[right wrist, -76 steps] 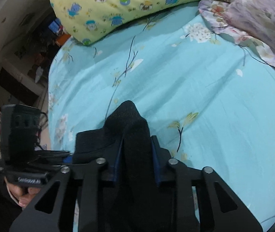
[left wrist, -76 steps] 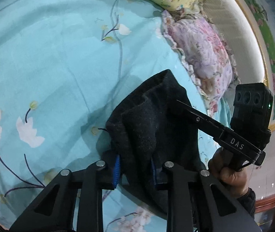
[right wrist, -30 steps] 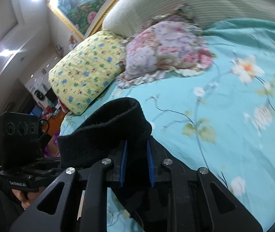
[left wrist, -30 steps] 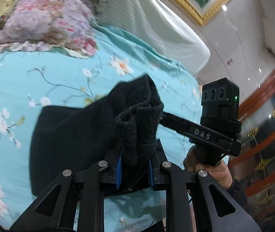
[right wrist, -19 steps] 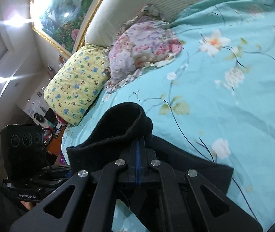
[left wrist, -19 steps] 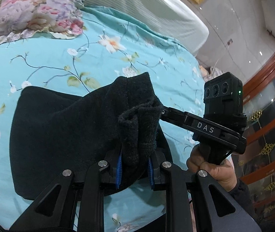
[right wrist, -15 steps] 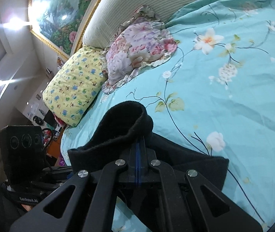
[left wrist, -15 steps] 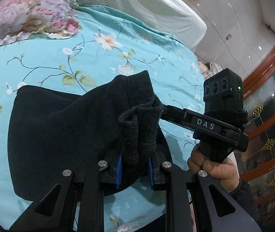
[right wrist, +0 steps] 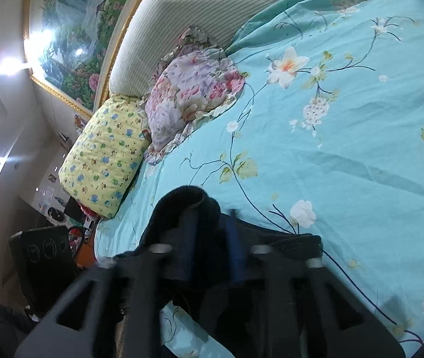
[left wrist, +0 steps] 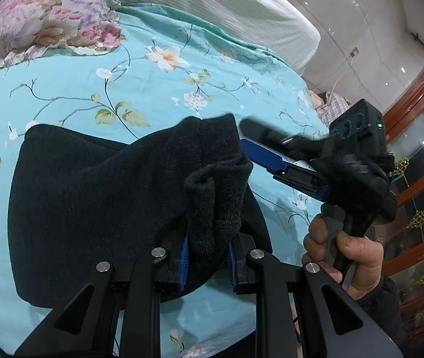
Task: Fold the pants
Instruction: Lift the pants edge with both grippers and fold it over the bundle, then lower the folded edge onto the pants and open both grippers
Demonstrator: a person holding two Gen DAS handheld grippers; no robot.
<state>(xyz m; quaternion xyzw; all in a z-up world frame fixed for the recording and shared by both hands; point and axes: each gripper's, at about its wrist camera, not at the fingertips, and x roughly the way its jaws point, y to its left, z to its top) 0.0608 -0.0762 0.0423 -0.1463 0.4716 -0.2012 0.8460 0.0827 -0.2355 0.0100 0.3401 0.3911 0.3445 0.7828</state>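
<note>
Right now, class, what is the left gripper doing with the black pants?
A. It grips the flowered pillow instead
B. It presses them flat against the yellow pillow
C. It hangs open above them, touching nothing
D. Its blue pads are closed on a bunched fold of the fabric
D: in the left wrist view the left gripper has its blue pads pinching a bunched fold of the black pants, which spread over the turquoise bedsheet.

The pants (left wrist: 98,197) are plain black knit, lying on a turquoise bedsheet (left wrist: 140,68) printed with white blossoms and green leaves. Upper left of the left wrist view there's a pink-and-lilac floral pillow (left wrist: 32,21). The right wrist view adds a yellow pillow (right wrist: 107,155) with little blue and green cartoon figures at mid left.
</note>
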